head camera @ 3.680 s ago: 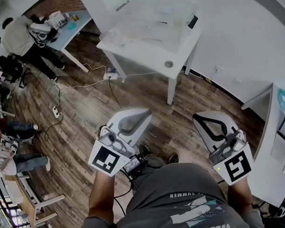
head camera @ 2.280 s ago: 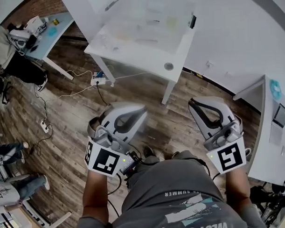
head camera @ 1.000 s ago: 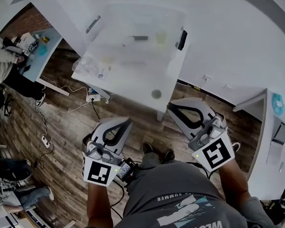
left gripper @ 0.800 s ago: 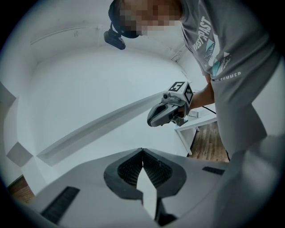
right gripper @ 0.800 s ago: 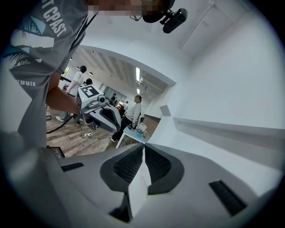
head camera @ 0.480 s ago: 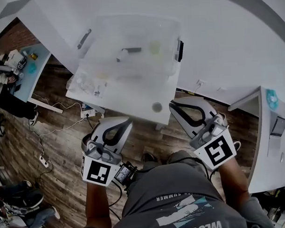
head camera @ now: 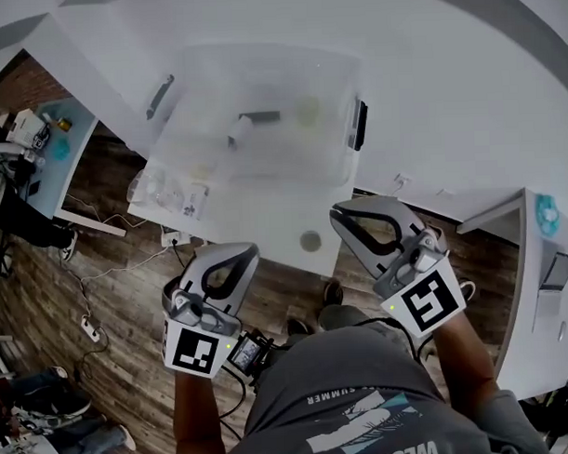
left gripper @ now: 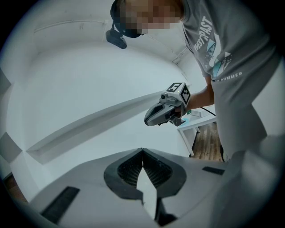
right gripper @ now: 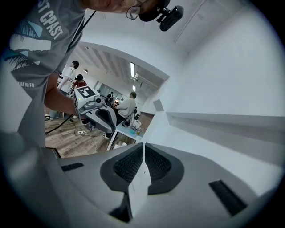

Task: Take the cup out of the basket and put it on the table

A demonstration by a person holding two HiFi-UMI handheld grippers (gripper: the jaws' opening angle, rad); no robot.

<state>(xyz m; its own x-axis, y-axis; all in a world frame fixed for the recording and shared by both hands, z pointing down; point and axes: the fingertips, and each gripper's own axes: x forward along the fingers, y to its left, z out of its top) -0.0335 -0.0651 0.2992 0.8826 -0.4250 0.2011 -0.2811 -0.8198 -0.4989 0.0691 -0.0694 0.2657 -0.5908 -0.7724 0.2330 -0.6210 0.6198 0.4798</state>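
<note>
The cup [head camera: 308,110], as best I can judge, is the small pale thing in the far right part of the clear basket [head camera: 264,176], though it is too faint for me to be sure. It sits near a white object with a dark handle [head camera: 248,122] that lies toward the middle. The basket stands on the white bench [head camera: 275,226] and takes up most of its top. A crinkled plastic bag [head camera: 166,188] lies at its near left corner and a round dark spot [head camera: 310,240] marks the bare near strip. That strip looks to me the likeliest place to set the cup down. The cup is not yet lifted and is well apart from both tools.

My left tool [head camera: 246,254] has its jaws pressed together with nothing between them, and so has my right tool [head camera: 339,215]. I judge they are shut simply because nothing is within reach. I hold both out in front of my chest, pointing toward the bench and tipped a little down, marker cubes facing up. The left is short of the near edge, over the wooden floor [head camera: 109,274], and the right is just at the near right corner
</note>
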